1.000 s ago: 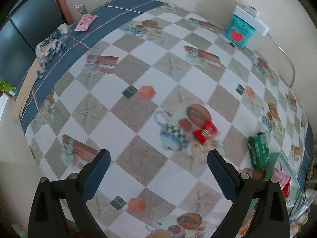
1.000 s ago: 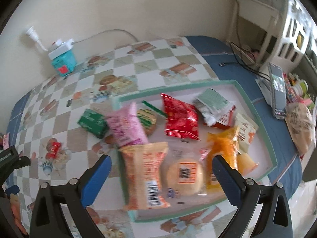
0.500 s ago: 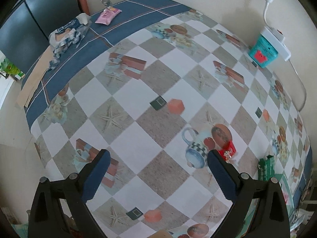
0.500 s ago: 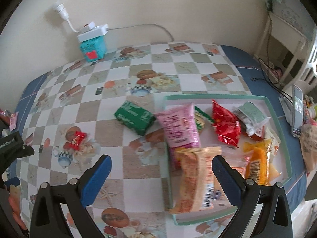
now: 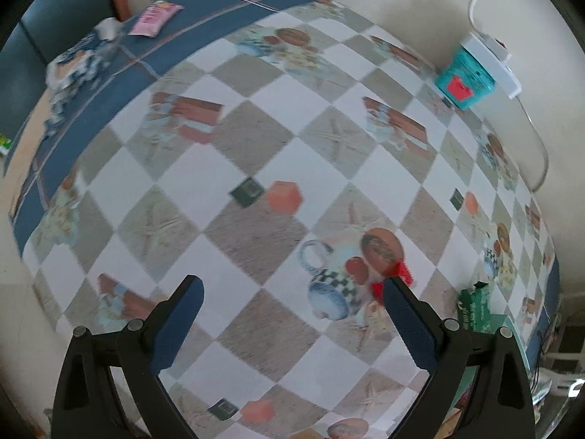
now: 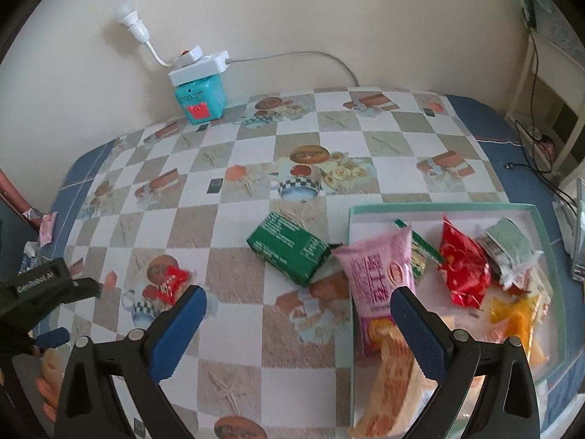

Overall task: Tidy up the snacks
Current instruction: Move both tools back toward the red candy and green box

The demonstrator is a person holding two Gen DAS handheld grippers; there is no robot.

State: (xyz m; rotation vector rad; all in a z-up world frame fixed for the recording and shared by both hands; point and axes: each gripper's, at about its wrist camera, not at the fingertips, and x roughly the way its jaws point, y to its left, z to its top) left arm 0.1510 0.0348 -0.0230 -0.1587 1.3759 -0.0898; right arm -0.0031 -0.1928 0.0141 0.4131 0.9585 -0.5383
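While most of the snacks lie heaped in the pale green tray (image 6: 550,256) at the table's right side, two sit outside it on the checked tablecloth (image 6: 256,146). A green box (image 6: 289,247) lies flat just left of the tray's near corner, close to a pink packet (image 6: 376,281) that hangs over the tray's left rim. A small red packet (image 6: 170,283) rests well to the left, on a printed cup-and-saucer motif. Inside the tray are a red bag (image 6: 462,270), a grey-green wrapped packet (image 6: 510,243), an orange-yellow bag (image 6: 515,316) and, nearest the camera, a blurred orange-and-cream packet (image 6: 393,376).

The right gripper (image 6: 298,301) hovers above the cloth with its blue-padded fingers wide apart and nothing between them, the right finger over the pink packet's lower end. The left gripper (image 5: 292,291) also stands spread wide and empty; in its own view the small red packet (image 5: 396,276) peeks out just beside its right fingertip, and the green box (image 5: 475,309) shows further right. Its black body also appears at the left edge of the right wrist view.

Against the wall a teal box (image 6: 199,100) carries a white power strip (image 6: 199,66), its cord trailing along the wall. A dark phone-like slab (image 6: 579,241) lies on the blue border at the far right.
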